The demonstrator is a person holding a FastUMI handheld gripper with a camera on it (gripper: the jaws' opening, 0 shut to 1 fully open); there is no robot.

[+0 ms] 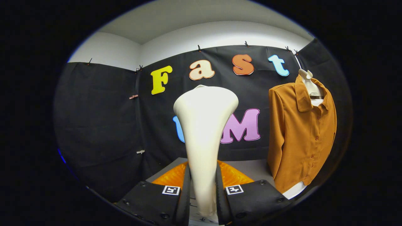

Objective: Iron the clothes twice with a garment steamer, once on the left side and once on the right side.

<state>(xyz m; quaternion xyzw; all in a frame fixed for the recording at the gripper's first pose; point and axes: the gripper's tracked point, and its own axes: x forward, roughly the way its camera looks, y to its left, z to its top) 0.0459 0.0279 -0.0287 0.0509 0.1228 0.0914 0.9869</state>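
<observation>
Pinching the white garment steamer (204,131) upright, the jaws face the wall, orange shirt (301,131) hanging to the right

No readable text; only a square coded marker (171,190) on each of the jaws.

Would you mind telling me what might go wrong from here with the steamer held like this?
The gripper fingers clamp only the narrow lower handle of the cream-white garment steamer, so its wide head could tilt or slip. The mustard-brown button-up shirt hangs loosely off to the right on a white hanger, so it may swing away under pressure.
</observation>
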